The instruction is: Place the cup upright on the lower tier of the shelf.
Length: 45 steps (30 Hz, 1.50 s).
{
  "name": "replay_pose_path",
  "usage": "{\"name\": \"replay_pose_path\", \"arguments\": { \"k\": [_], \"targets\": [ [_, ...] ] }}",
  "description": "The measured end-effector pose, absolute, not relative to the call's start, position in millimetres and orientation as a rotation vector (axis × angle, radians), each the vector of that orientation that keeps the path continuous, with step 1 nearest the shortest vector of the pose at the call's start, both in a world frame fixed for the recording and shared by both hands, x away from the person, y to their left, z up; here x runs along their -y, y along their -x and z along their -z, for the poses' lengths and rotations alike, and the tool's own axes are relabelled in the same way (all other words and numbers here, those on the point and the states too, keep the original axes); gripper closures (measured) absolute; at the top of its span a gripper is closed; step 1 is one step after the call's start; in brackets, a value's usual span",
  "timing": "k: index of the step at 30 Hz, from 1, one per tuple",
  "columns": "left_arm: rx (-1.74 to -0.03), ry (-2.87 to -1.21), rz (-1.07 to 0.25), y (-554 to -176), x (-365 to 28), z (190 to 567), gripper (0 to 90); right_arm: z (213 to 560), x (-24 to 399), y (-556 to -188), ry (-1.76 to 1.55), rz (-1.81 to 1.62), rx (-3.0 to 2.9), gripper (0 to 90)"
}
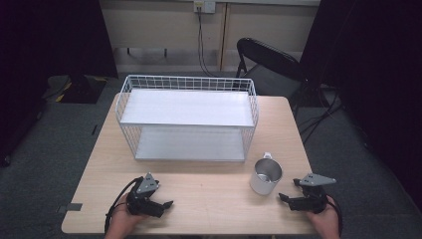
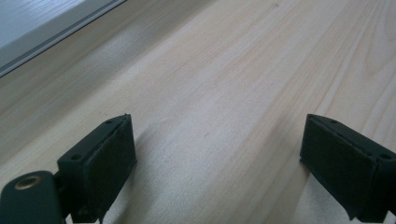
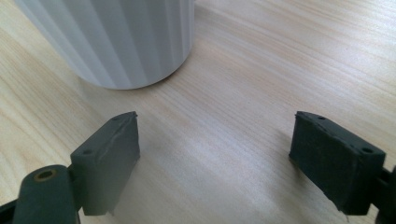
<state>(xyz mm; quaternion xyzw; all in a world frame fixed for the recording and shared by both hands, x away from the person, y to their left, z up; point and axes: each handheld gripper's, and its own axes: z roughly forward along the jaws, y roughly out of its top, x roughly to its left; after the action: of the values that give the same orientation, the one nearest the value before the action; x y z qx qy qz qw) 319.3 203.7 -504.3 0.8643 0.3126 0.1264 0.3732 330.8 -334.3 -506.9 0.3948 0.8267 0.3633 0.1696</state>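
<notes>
A white ribbed mug (image 1: pixel 265 176) with a small handle stands upright on the wooden table (image 1: pixel 209 199), right of centre. Just to its right my right gripper (image 1: pixel 284 198) rests near the front edge, open, pointing left at the mug. In the right gripper view the mug's ribbed wall (image 3: pixel 116 42) stands a short way beyond the wide-apart jaws (image 3: pixel 215 158), with bare wood between them. My left gripper (image 1: pixel 168 204) lies at the front left, open, pointing right. The left gripper view has its jaws (image 2: pixel 217 158) spread over bare table.
A white wire basket shelf (image 1: pixel 187 117) with two flat tiers stands at the back middle of the table; its lower edge (image 2: pixel 42 32) appears in the left gripper view. A black folding chair (image 1: pixel 268 64) is behind the table. The table's front edge lies just below both hands.
</notes>
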Motion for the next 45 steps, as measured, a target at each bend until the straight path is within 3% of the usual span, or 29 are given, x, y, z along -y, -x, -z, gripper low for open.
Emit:
{"name": "replay_pose_path", "arguments": {
  "k": [11,45],
  "targets": [
    [-0.801,-2.214,-0.324,-319.3,-203.7,504.3,9.8,503.9,335.0,-327.9,-1.158,-1.047,-2.363,15.4],
    [-0.801,-2.213,-0.324,-319.3,-203.7,504.4,9.8,412.3,318.4,-315.3,-0.957,-1.198,-2.469,16.6]
  ]
}}
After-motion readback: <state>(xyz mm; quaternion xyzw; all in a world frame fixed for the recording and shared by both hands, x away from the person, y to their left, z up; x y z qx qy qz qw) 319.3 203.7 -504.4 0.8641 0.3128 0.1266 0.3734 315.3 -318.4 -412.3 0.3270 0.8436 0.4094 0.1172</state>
